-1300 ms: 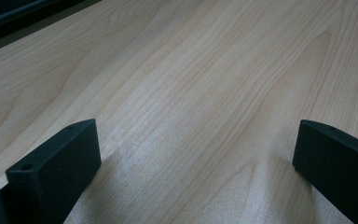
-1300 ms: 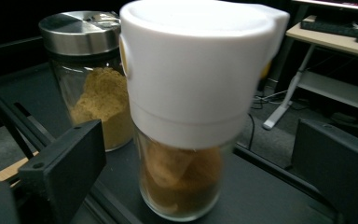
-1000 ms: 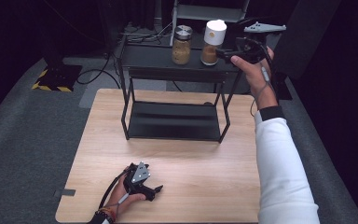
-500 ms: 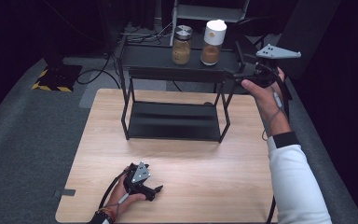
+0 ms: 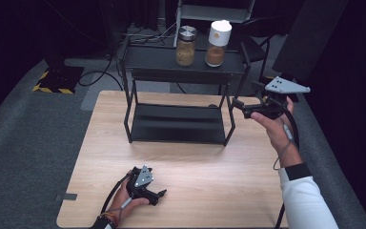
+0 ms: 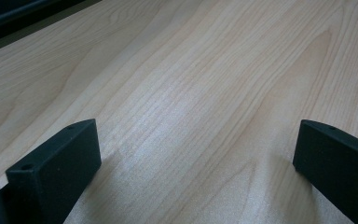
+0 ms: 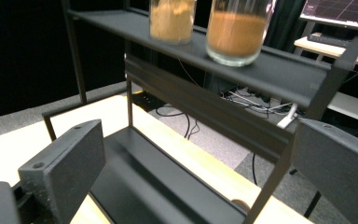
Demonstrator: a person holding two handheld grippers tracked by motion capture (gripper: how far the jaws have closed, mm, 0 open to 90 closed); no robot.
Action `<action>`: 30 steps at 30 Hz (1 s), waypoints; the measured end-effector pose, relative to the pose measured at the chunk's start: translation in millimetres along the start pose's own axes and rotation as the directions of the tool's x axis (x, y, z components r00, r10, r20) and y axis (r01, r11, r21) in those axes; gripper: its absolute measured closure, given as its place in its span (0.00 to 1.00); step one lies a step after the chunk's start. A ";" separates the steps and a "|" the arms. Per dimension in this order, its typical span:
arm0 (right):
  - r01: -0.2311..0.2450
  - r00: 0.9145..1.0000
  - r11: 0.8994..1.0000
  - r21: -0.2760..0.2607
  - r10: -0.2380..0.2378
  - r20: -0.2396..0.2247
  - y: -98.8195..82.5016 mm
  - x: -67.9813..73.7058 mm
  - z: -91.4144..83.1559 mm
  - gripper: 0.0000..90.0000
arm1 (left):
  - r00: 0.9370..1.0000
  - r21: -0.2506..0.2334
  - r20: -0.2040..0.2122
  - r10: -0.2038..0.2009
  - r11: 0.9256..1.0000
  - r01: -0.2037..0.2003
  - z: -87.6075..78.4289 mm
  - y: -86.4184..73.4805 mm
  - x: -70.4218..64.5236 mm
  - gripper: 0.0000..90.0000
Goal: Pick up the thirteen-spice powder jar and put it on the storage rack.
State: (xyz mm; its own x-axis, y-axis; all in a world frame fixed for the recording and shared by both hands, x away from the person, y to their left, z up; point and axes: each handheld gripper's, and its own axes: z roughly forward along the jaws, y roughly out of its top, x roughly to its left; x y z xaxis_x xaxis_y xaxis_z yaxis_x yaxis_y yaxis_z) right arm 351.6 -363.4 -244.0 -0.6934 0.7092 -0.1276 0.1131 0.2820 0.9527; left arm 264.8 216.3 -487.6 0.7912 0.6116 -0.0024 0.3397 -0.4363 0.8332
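The right gripper (image 5: pixel 242 106), jaws apart and empty, hangs beside the rack (image 5: pixel 181 59), below the white-capped jar (image 5: pixel 217 44) on its top shelf. The left gripper (image 5: pixel 158 194), jaws apart, rests on the table (image 5: pixel 209 176).

Yellow-black striped block (image 5: pixel 57 82) seen on grey floor (image 5: pixel 24 138), left of surface (image 5: pixel 209 176); cables (image 5: pixel 100 76) trailed behind.

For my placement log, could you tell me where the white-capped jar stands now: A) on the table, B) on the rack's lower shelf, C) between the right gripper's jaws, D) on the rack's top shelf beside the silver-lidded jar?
D: the white-capped jar stands on the rack's top shelf beside the silver-lidded jar.
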 end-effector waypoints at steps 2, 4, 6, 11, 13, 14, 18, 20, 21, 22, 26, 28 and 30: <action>0.001 1.000 1.000 0.005 -0.001 -0.002 -7.9 2.4 -2.6 0.03 | 1.000 0.000 0.000 0.000 1.000 0.000 0.0 0.0 0.0 0.00; 0.008 1.000 1.000 0.020 -0.008 0.003 -14.0 6.3 -5.5 0.03 | 1.000 0.000 0.000 0.000 1.000 0.000 0.0 0.0 0.0 0.00; 0.010 1.000 1.000 0.020 -0.010 0.002 -19.7 8.8 -8.3 0.03 | 1.000 0.000 0.000 0.000 1.000 0.000 0.0 0.0 0.0 0.00; 0.026 1.000 0.999 0.026 -0.027 0.008 -34.1 18.4 -16.1 0.03 | 1.000 0.000 0.000 0.000 1.000 0.000 0.0 0.0 0.0 0.00; 0.039 0.999 0.999 0.031 -0.039 0.011 -39.9 22.4 -18.3 0.03 | 1.000 0.000 0.000 0.000 1.000 0.000 0.0 0.0 0.0 0.00; 0.039 0.999 0.999 0.036 -0.039 0.014 -42.0 23.8 -19.0 0.03 | 1.000 0.000 0.000 0.000 1.000 0.000 0.0 0.0 0.0 0.00; 0.030 1.000 0.998 0.052 -0.030 0.008 -56.0 28.2 -22.0 0.03 | 1.000 0.000 0.000 0.001 1.000 -0.001 0.0 0.0 0.0 0.00; 0.028 1.000 0.998 0.058 -0.029 0.009 -63.6 30.6 -23.1 0.03 | 1.000 0.000 0.000 0.001 1.000 -0.001 0.0 0.0 0.0 0.00; 0.024 1.000 0.998 0.061 -0.025 0.008 -66.5 31.3 -23.6 0.03 | 1.000 0.000 0.000 0.000 1.000 0.000 0.0 0.0 -0.1 0.00; 0.018 1.000 0.998 0.065 -0.018 0.005 -70.6 31.8 -24.0 0.03 | 1.000 0.000 0.000 0.000 1.000 0.000 0.0 0.0 -0.1 0.00; 0.009 1.000 0.996 0.089 -0.009 0.005 -87.9 36.0 -24.9 0.03 | 1.000 0.000 0.000 0.000 1.000 0.000 0.0 0.0 -0.1 0.00; 0.001 1.000 0.995 0.096 -0.001 0.006 -97.8 38.1 -25.5 0.03 | 1.000 0.000 0.000 0.001 1.000 -0.001 0.0 0.0 0.0 0.00; 0.005 1.000 0.993 0.117 -0.006 0.015 -106.6 42.6 -25.7 0.03 | 1.000 0.000 0.000 0.001 1.000 -0.001 0.0 0.0 0.0 0.00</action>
State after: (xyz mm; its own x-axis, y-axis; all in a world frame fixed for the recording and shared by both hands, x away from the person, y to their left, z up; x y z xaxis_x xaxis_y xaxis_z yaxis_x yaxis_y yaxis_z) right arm 291.7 -379.9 -343.9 -0.6834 0.7169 -0.1379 0.1925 0.3591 0.9132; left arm 264.7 216.2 -487.6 0.7912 0.6115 -0.0018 0.3394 -0.4367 0.8331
